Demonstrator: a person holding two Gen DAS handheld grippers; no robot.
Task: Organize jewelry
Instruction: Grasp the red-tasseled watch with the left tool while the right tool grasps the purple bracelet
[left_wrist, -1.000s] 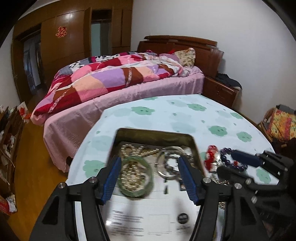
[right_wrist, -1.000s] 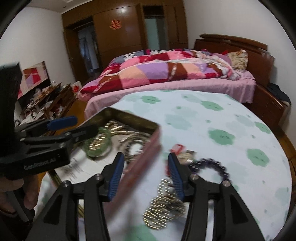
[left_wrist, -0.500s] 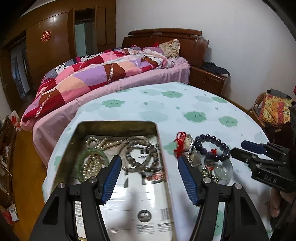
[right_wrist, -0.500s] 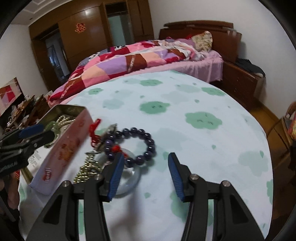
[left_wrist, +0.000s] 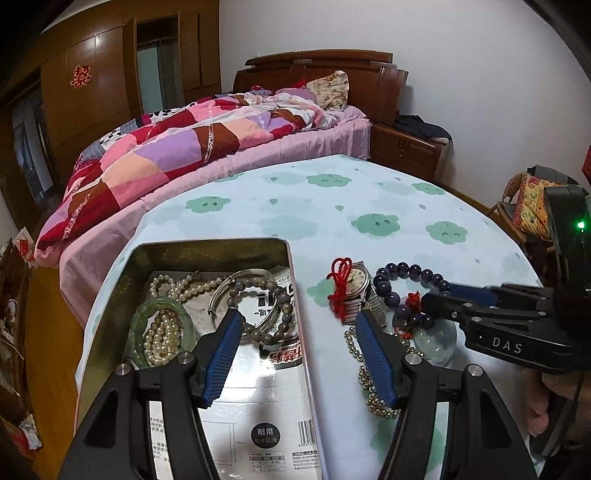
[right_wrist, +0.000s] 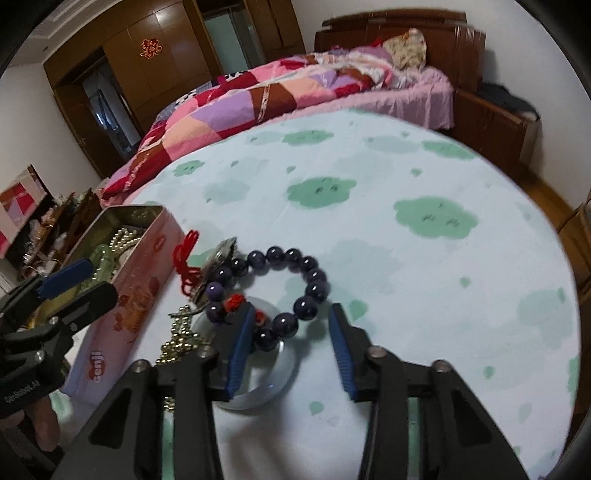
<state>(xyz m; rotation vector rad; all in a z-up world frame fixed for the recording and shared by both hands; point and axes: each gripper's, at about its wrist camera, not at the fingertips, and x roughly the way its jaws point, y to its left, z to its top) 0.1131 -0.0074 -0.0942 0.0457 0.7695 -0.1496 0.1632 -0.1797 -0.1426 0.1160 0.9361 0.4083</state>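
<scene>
Between your right gripper (right_wrist: 286, 345) fingers lies the near arc of the dark bead bracelet (right_wrist: 310, 275); the jaws are closing, yet neither pad presses the beads. Under that bracelet and your left finger sits a pale jade bangle (right_wrist: 258, 384) on the worktop (right_wrist: 424, 277). Left of this gripper a gold bead chain (right_wrist: 177, 341) trails beside the pink wall of the tin (right_wrist: 129, 295), whose contents this view barely shows.

Your left wrist camera looks straight into that tin (left_wrist: 207, 251): a green bangle (left_wrist: 138, 317), pearls (left_wrist: 162, 332), a grey bead bracelet (left_wrist: 258, 306) and a silver bangle (left_wrist: 221, 291) lie ahead of the left finger. Your left gripper (left_wrist: 297, 354) stands apart and holds nothing, straddling the tin's right wall. A watch with a red cord (left_wrist: 354, 288) rests just beyond its right finger.
</scene>
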